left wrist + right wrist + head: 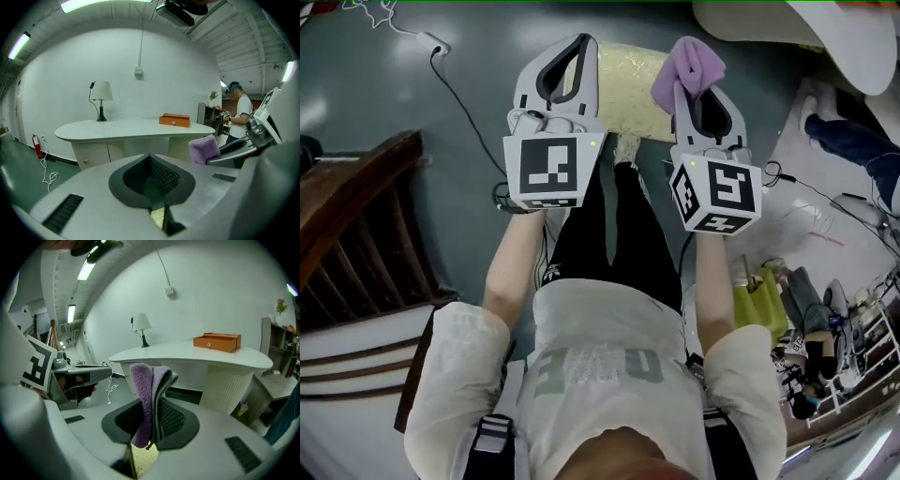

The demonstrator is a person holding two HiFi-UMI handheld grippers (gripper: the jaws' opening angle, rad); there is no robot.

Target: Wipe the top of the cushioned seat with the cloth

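cloth (687, 67) is pinched in the right tool (698, 94), held above the yellow seat (633, 94); the left tool (577, 52) is closed on nothing. lower it flat, then sweep in overlapping strokes.

The left gripper (579, 47) and the right gripper (701, 98) are held out before the body, side by side and about level, with the jaws pointed away. The left forearm (512, 262) and right forearm (713, 286) are stretched forward. The left gripper's jaws are closed together with nothing between them. The right gripper's jaws are clamped on a folded cloth (687, 67).
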